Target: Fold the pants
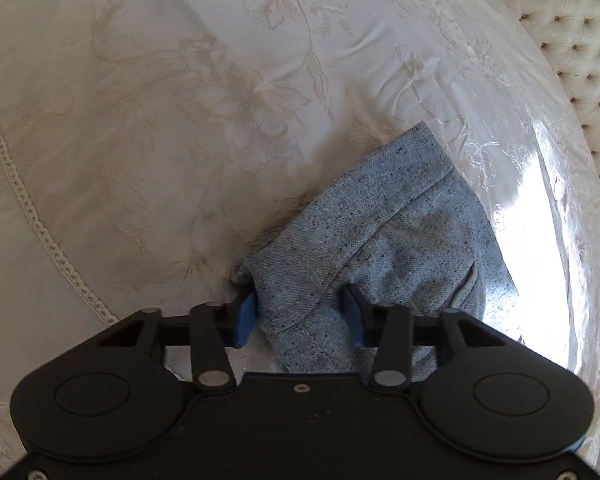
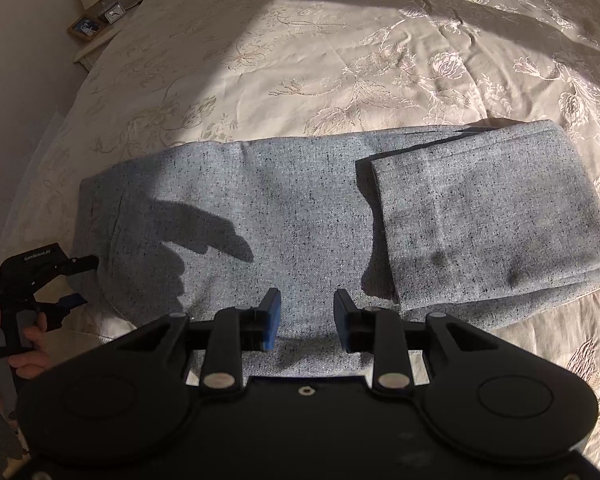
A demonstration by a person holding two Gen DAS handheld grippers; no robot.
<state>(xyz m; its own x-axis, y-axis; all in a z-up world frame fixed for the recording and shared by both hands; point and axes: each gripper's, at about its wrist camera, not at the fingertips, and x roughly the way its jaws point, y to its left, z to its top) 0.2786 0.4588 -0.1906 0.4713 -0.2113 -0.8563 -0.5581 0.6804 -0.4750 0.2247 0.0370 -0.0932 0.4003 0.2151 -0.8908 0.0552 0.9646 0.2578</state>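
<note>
Grey-blue speckled pants (image 2: 284, 216) lie flat on the bed, stretched left to right, with the leg ends folded back over at the right (image 2: 492, 208). My right gripper (image 2: 307, 320) is open and empty, hovering over the pants' near edge at the middle. My left gripper (image 1: 300, 314) is open with its jaws on either side of the pants' left end (image 1: 380, 232); it does not pinch the cloth. It also shows in the right wrist view (image 2: 80, 280) at the pants' left end, held by a hand.
The bed has a cream bedspread (image 2: 340, 60) with embroidered flowers. A tufted headboard (image 1: 572, 60) stands at the right in the left wrist view. A nightstand (image 2: 100, 20) with a lamp and picture frames stands beyond the bed's far left corner.
</note>
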